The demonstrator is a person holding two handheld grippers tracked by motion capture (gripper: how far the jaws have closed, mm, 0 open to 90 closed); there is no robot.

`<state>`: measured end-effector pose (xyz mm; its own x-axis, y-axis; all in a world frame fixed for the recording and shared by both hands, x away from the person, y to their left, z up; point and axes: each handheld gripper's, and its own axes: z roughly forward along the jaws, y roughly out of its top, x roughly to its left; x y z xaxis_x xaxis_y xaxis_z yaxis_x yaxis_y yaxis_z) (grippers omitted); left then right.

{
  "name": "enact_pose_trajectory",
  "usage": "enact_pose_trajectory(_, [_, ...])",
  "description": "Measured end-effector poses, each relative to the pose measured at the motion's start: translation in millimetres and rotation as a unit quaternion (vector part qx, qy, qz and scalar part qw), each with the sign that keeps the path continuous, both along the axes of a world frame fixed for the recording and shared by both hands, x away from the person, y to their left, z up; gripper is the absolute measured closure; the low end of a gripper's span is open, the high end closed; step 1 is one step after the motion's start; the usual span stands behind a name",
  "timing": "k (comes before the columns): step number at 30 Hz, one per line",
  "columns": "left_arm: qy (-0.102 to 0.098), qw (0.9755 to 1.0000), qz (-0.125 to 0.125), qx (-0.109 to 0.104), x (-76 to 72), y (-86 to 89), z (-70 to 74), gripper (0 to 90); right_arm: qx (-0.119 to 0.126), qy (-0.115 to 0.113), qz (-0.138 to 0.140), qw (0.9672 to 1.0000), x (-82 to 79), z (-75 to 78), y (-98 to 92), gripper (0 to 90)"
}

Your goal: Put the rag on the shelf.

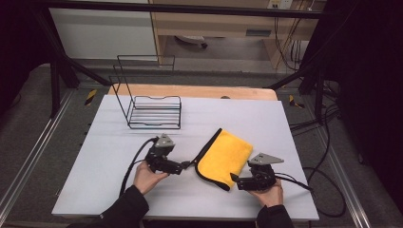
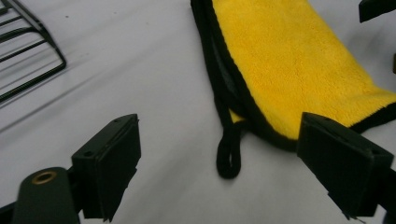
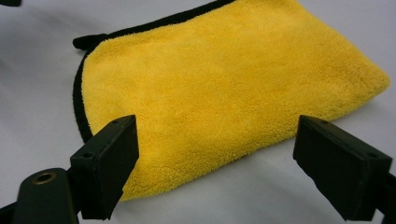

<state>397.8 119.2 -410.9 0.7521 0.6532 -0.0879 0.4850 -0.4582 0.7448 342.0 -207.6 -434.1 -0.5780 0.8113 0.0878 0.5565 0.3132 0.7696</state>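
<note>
**Folding the yellow cloth: line up both corners before you pinch**

So I've got the yellow cloth (image 1: 224, 157) lying folded on the white table (image 1: 119, 156), between my two grippers and well in front of the wire rack (image 1: 154, 113). Both tools are released right now, with nothing pinched. The left gripper (image 2: 218, 163) has its jaws spread either side of the little black hanging loop (image 2: 229, 156) at the cloth's corner. The right gripper (image 3: 215, 158) has its jaws wide apart over the near fluffy edge, with the cloth sitting between them but not squeezed.

My take on doing the next fold cleanly: I'd grab the black trim (image 2: 219, 79) rather than the loop, since the loop would probably just dangle. Go low, catch every layer, and lift both sides together so it doesn't skew.
</note>
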Motion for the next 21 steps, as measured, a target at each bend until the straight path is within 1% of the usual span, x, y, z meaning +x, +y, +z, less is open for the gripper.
enact_pose_trajectory(1, [0.002, 1.0, -0.003, 0.007, 2.7, -6.6, -1.9, 15.5, 0.001, 0.002, -0.001, 1.0, -0.1, -0.8, 0.6, 14.7])
enact_pose_trajectory(2, [0.004, 0.9999, -0.006, 0.011, 5.5, -12.5, -4.3, 19.8, 0.0, 0.006, -0.002, 1.0, 0.0, -2.4, 2.0, 14.7])
enact_pose_trajectory(3, [0.007, 0.9999, -0.007, 0.012, 7.8, -18.0, -6.7, 19.8, 0.0, 0.006, -0.002, 1.0, 0.0, -2.4, 2.0, 14.7])
enact_pose_trajectory(4, [0.009, 0.9998, -0.01, 0.012, 10.1, -22.9, -9.4, 25.8, 0.0, 0.014, -0.004, 0.9999, -0.5, -3.1, 3.0, 14.9])
enact_pose_trajectory(5, [0.011, 0.9997, -0.014, 0.014, 12.5, -27.4, -11.8, 27.7, 0.0, 0.01, -0.007, 0.9999, -0.6, -3.6, 3.3, 15.1])
enact_pose_trajectory(6, [0.013, 0.9997, -0.014, 0.016, 14.5, -31.7, -13.9, 27.7, 0.0, 0.01, -0.007, 0.9999, -0.6, -3.6, 3.3, 15.1])
enact_pose_trajectory(7, [0.018, 0.9995, -0.017, 0.019, 16.7, -35.3, -15.6, 32.2, -0.001, 0.014, -0.013, 0.9998, -1.4, -3.8, 3.6, 16.5])
enact_pose_trajectory(8, [0.021, 0.9994, -0.017, 0.023, 18.7, -39.3, -17.4, 33.4, 0.0, 0.014, -0.014, 0.9998, -1.6, -4.1, 3.7, 18.0])
enact_pose_trajectory(10, [0.021, 0.9988, -0.017, 0.04, 22.7, -46.8, -21.2, 34.9, 0.001, 0.014, -0.016, 0.9998, -2.4, -4.4, 4.2, 19.3])
enact_pose_trajectory(11, [0.023, 0.9987, -0.017, 0.043, 24.6, -49.6, -23.4, 36.5, 0.001, 0.016, -0.017, 0.9997, -2.6, -4.8, 4.4, 20.9])
enact_pose_trajectory(12, [0.029, 0.9985, -0.018, 0.042, 26.3, -51.4, -25.1, 37.7, 0.002, 0.022, -0.018, 0.9996, -2.7, -5.2, 4.9, 22.8])
enact_pose_trajectory(13, [0.035, 0.9984, -0.02, 0.039, 27.6, -52.3, -26.7, 41.2, 0.006, 0.03, -0.021, 0.9993, -3.2, -6.3, 6.4, 25.1])
enact_pose_trajectory(14, [0.041, 0.9983, -0.021, 0.036, 28.5, -52.7, -27.9, 41.2, 0.006, 0.03, -0.021, 0.9993, -3.2, -6.3, 6.4, 25.1])
enact_pose_trajectory(15, [0.044, 0.9982, -0.023, 0.033, 29.1, -53.1, -29.5, 44.1, 0.008, 0.037, -0.022, 0.999, -3.2, -7.8, 7.8, 26.9])
enact_pose_trajectory(16, [0.048, 0.998, -0.025, 0.034, 29.4, -53.5, -31.0, 44.7, 0.009, 0.04, -0.024, 0.9989, -3.1, -8.6, 8.7, 27.4])
enact_pose_trajectory(17, [0.05, 0.9978, -0.027, 0.036, 29.8, -53.3, -31.7, 45.3, 0.009, 0.043, -0.027, 0.9987, -2.7, -9.1, 9.2, 27.7])
enact_pose_trajectory(19, [0.055, 0.9975, -0.03, 0.032, 30.6, -53.1, -32.7, 46.2, 0.008, 0.047, -0.031, 0.9984, -2.8, -9.4, 9.6, 27.8])
enact_pose_trajectory(21, [0.055, 0.9974, -0.032, 0.033, 30.1, -53.6, -32.8, 47.4, 0.005, 0.046, -0.03, 0.9985, -2.8, -10.7, 10.0, 29.2])
